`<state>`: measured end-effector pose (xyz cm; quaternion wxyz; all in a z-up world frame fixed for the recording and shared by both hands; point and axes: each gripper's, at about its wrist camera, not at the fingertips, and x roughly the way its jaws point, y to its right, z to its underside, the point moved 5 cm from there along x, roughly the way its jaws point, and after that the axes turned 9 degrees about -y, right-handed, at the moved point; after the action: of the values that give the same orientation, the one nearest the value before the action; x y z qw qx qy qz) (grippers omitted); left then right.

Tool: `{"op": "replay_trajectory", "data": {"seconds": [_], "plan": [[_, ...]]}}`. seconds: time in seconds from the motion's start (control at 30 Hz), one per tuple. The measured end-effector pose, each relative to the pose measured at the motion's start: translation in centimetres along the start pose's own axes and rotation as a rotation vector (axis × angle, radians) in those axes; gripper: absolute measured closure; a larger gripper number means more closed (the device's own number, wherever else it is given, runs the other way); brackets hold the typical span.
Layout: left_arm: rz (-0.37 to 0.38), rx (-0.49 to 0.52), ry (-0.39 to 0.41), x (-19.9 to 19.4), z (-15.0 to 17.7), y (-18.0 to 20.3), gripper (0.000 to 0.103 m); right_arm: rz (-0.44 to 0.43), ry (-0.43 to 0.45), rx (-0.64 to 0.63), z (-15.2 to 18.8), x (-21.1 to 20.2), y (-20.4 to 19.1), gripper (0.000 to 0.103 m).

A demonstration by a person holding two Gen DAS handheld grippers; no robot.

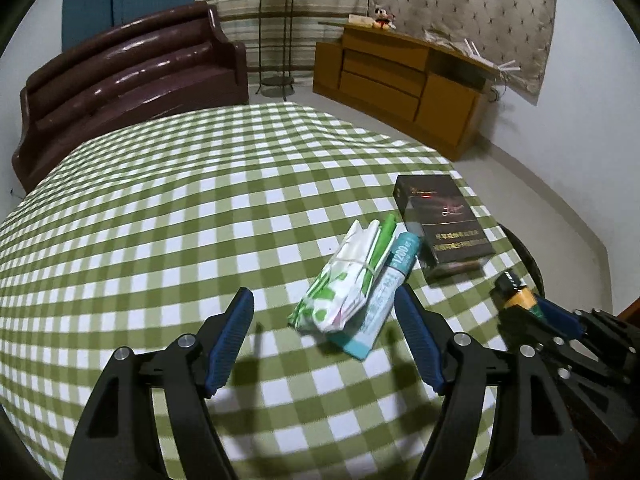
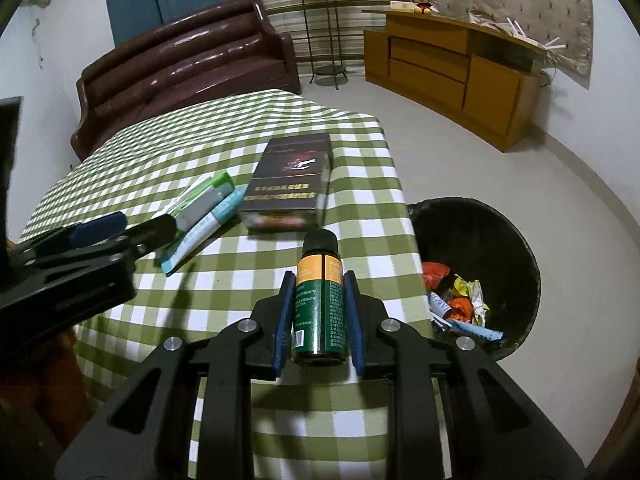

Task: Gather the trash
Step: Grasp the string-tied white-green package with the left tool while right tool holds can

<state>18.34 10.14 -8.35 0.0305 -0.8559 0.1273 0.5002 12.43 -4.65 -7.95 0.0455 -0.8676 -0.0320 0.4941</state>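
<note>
My right gripper [image 2: 319, 280] is shut on a small green and orange bottle [image 2: 319, 300] with a black cap, held over the table's right side; the bottle also shows in the left wrist view [image 1: 516, 294]. My left gripper [image 1: 325, 300] is open just above the checked cloth, with a folded green and white wrapper bundle [image 1: 344, 280] and a teal tube box [image 1: 386, 300] between and beyond its fingers. A dark cigarette carton [image 1: 442, 222] lies past them, also in the right wrist view [image 2: 290, 182]. A black trash bin [image 2: 476, 240] stands on the floor right of the table.
The table has a green and white checked cloth [image 1: 180, 220]. The bin holds coloured wrappers [image 2: 460, 300]. A brown sofa [image 1: 128, 80] stands behind the table, a wooden cabinet [image 1: 404, 76] at the back right, and a plant stand [image 1: 278, 40] between them.
</note>
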Motion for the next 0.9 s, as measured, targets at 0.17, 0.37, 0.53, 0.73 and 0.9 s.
{"op": "replay_trajectory", "data": {"seconds": [0.17, 0.37, 0.53, 0.73, 0.9], "plan": [[0.002, 0.028, -0.047, 1.8, -0.8, 0.0, 0.038, -0.013, 0.0, 0.011, -0.1, 0.3, 0.3, 0.08], [0.082, 0.049, -0.058, 2.1, -1.1, 0.4, 0.065, -0.022, 0.002, 0.015, -0.2, 0.3, 0.4, 0.08], [0.085, 0.051, -0.048, 1.8, -0.7, 0.1, 0.069, -0.023, 0.003, 0.013, -0.2, 0.3, 0.4, 0.08], [0.07, 0.013, 0.002, -0.2, 0.6, -0.9, 0.069, -0.024, 0.017, 0.007, -0.1, 0.0, 0.1, 0.08], [0.07, -0.034, 0.049, -2.3, 1.1, -1.4, 0.069, -0.024, 0.037, 0.008, -0.1, -0.6, 0.2, 0.08]]}}
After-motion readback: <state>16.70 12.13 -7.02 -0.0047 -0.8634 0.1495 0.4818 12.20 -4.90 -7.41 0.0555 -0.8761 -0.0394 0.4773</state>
